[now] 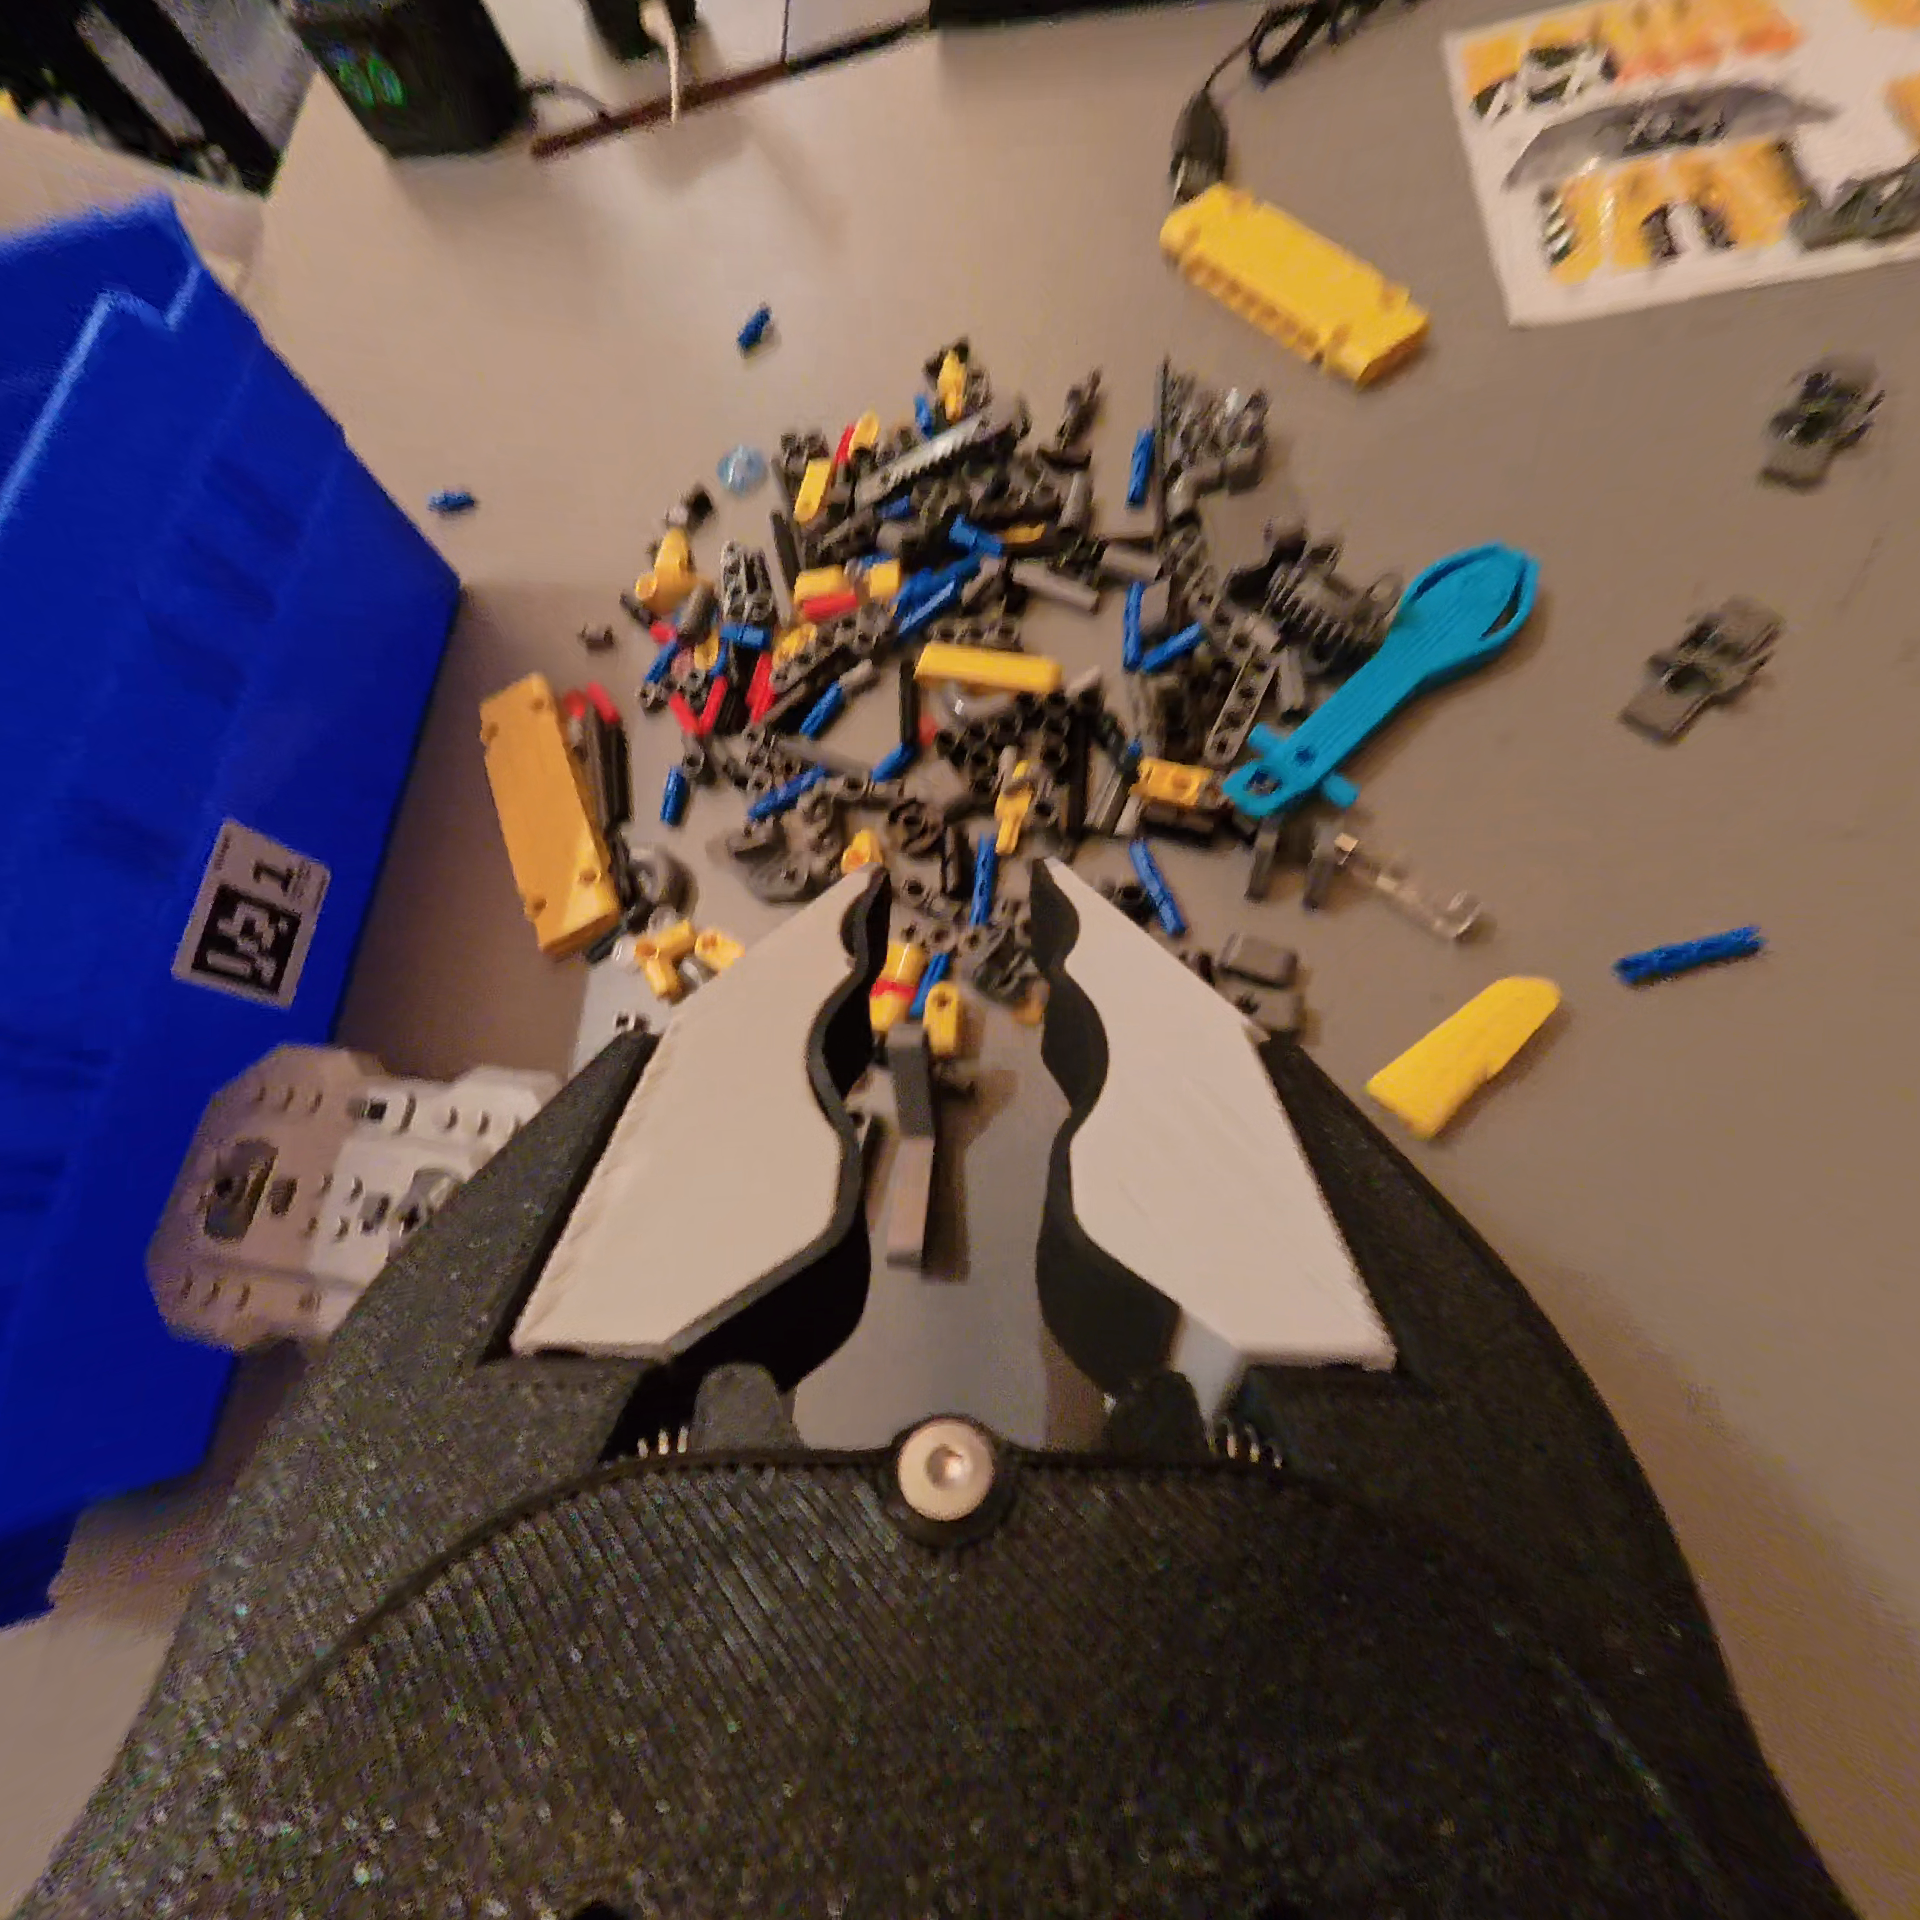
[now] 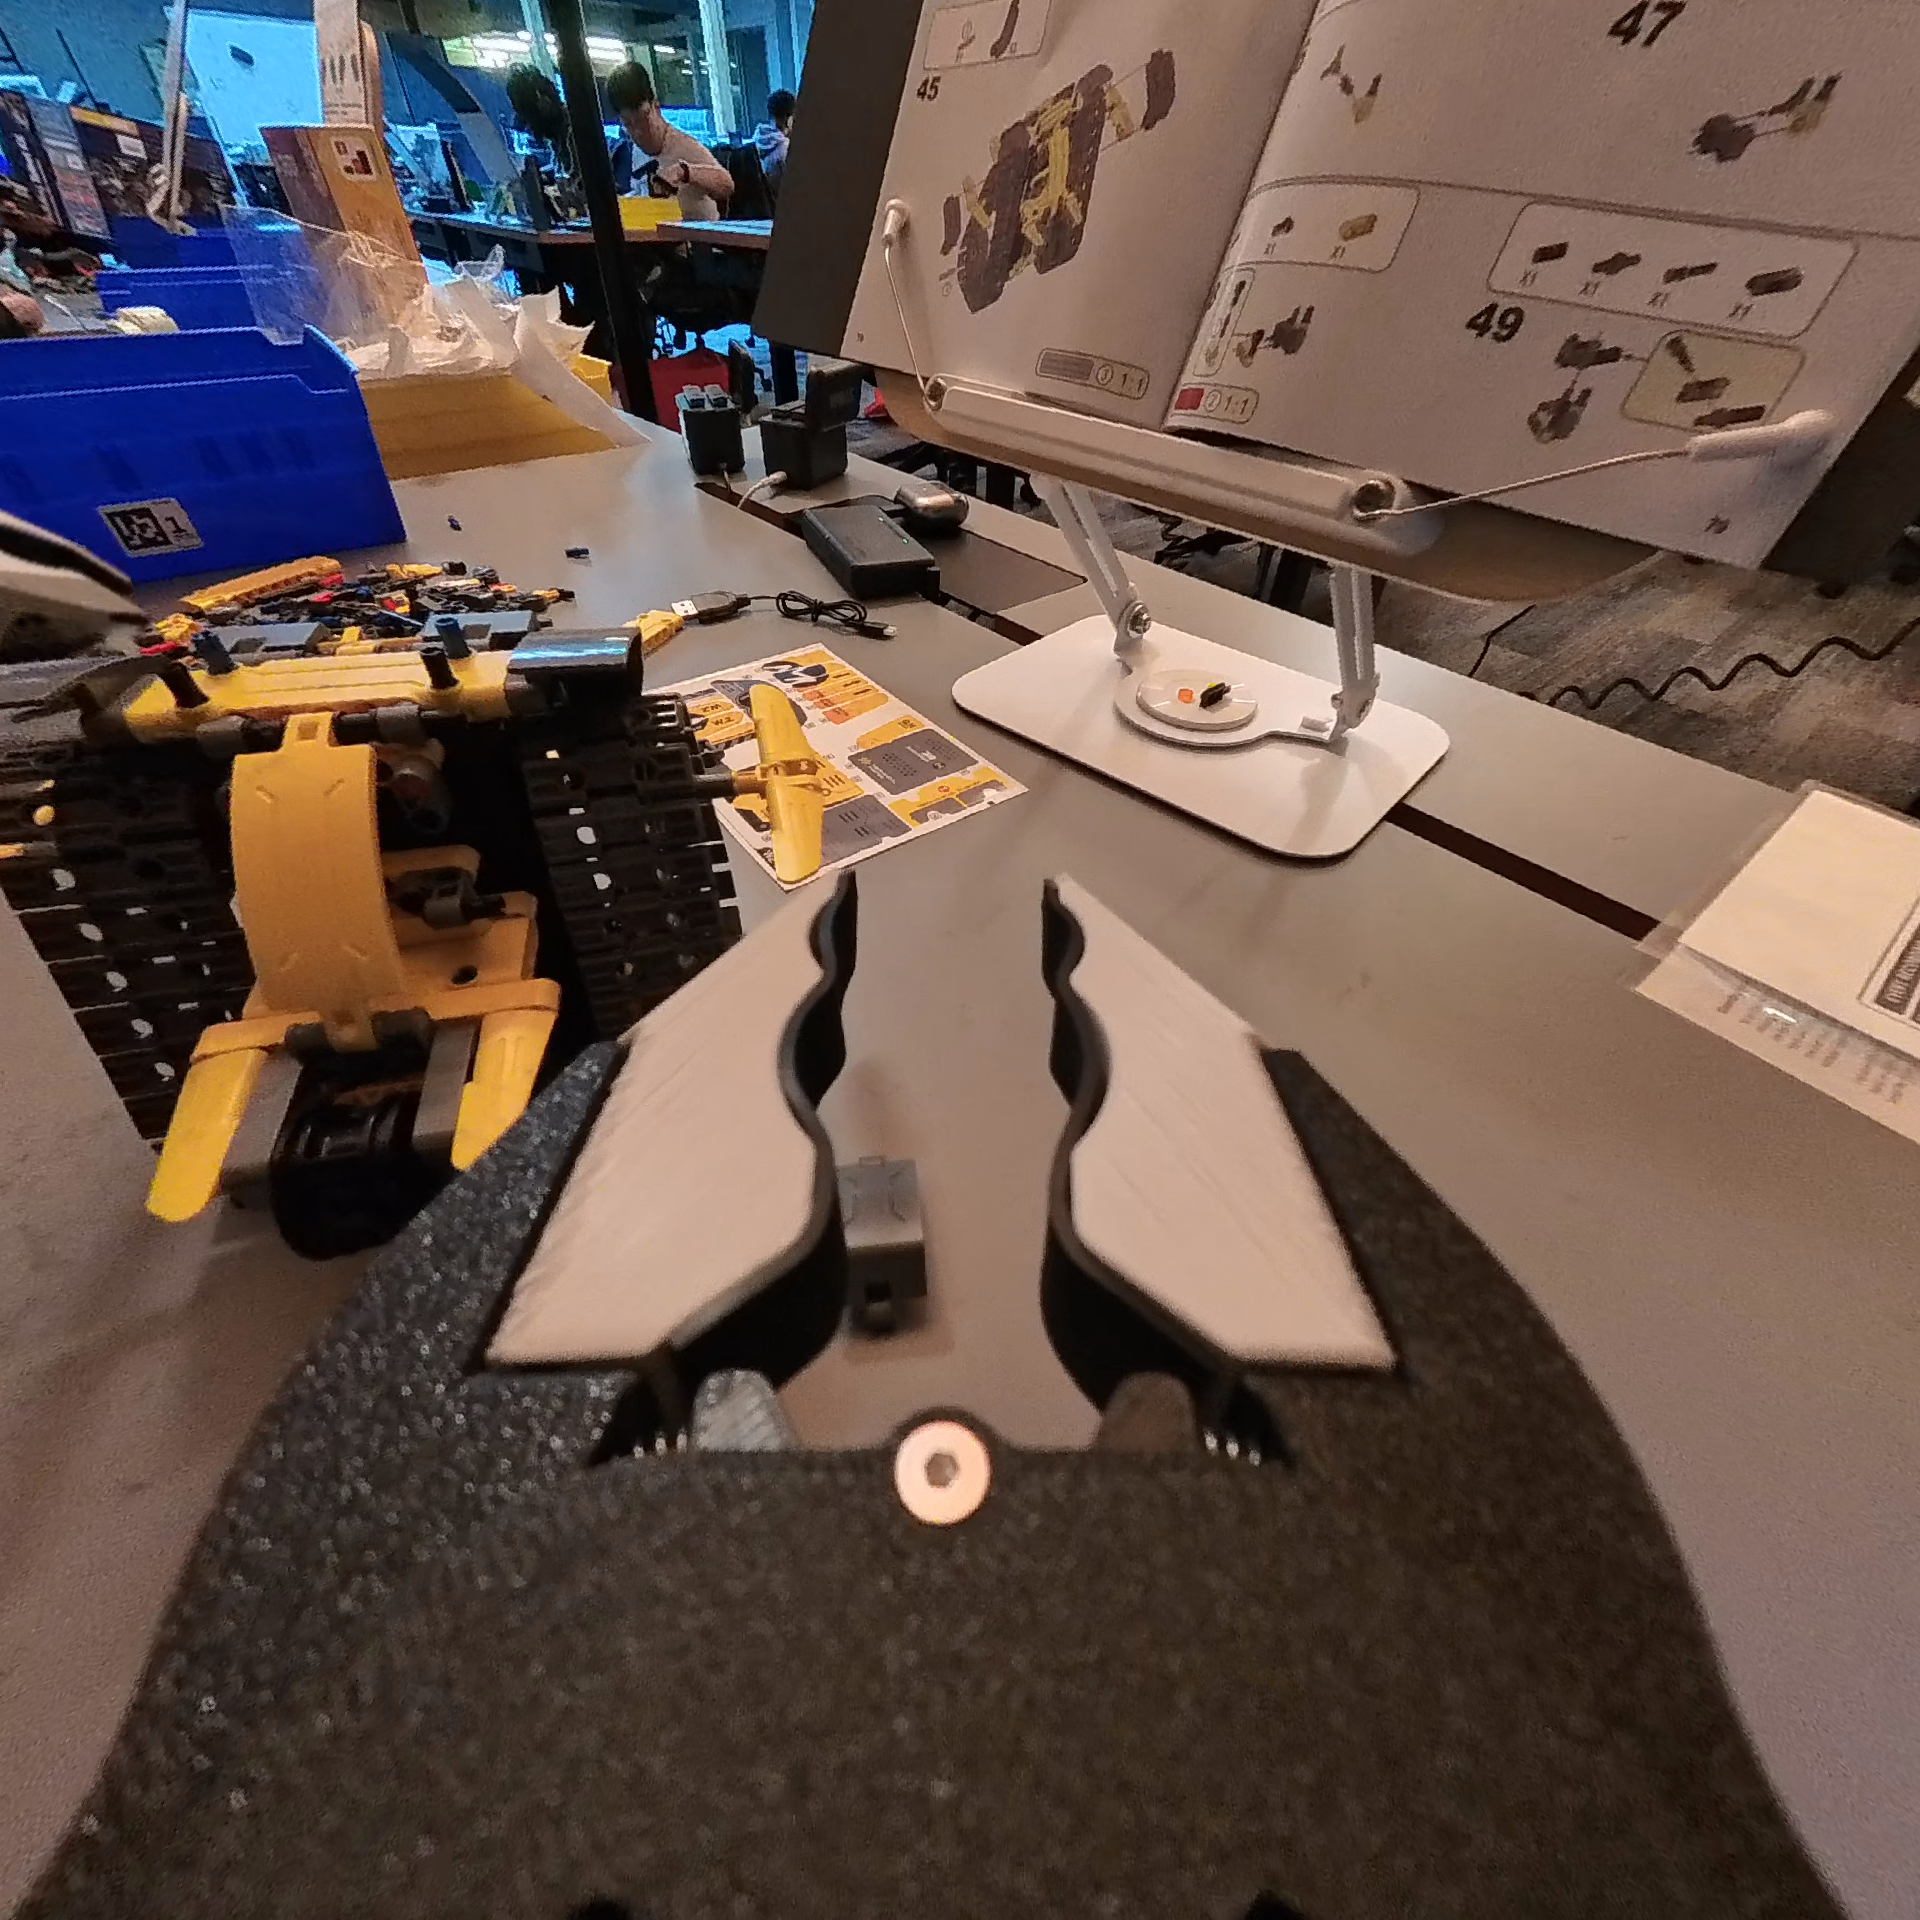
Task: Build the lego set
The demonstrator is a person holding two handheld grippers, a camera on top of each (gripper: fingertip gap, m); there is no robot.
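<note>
My left gripper [image 1: 958, 873] is open, low over the near edge of a pile of small black, blue, yellow and red building parts [image 1: 935, 644]. A grey beam [image 1: 909, 1143] lies on the table between its fingers, apart from both. My right gripper [image 2: 948, 883] is open over bare grey table. A small grey connector [image 2: 883, 1236] sits between its fingers, close to the left one; I cannot tell if they touch. A yellow and black tracked model [image 2: 343, 831] stands just left of the right gripper.
A blue bin [image 1: 156, 727] and a white motor block [image 1: 312, 1174] lie left of the pile. A teal tool [image 1: 1382, 665], yellow panels [image 1: 1294, 281] and a sticker sheet [image 1: 1683, 145] lie around it. An open instruction booklet [image 2: 1351, 208] on a white stand [image 2: 1195, 748] is ahead. Spacing between my two grippers at the tips: around 50 cm.
</note>
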